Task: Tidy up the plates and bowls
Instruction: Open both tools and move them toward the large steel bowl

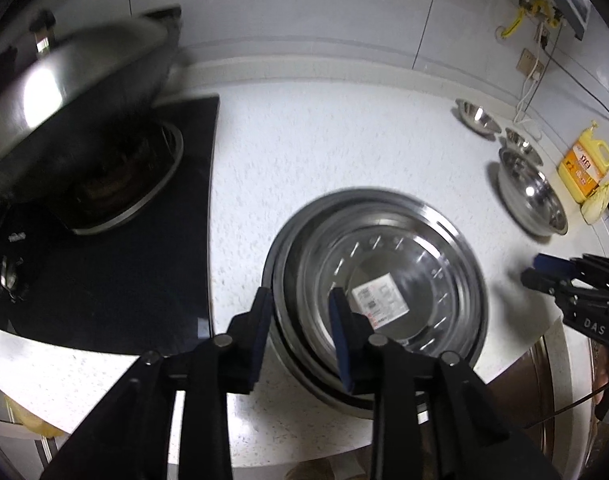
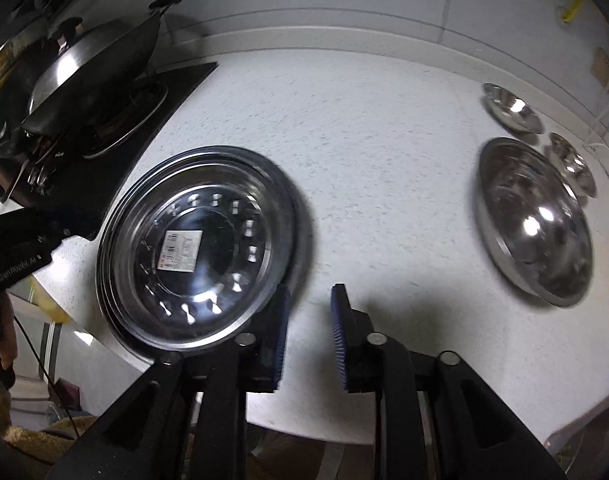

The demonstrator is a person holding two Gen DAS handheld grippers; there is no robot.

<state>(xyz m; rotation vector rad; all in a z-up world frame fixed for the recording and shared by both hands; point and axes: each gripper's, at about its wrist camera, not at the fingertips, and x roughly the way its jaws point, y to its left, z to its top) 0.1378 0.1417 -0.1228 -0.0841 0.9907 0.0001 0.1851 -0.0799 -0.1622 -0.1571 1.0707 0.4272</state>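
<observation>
My left gripper (image 1: pixel 302 312) straddles the near rim of the stack (image 1: pixel 378 276), fingers parted and, I judge, not yet gripping, ready to steady or lift it. Right of the stack my right gripper (image 2: pixel 310 320) hangs open and empty over bare counter (image 2: pixel 384 140). Further right, the big bowl (image 2: pixel 534 220) and two small bowls (image 2: pixel 512 108) wait, presumably for nesting.
</observation>
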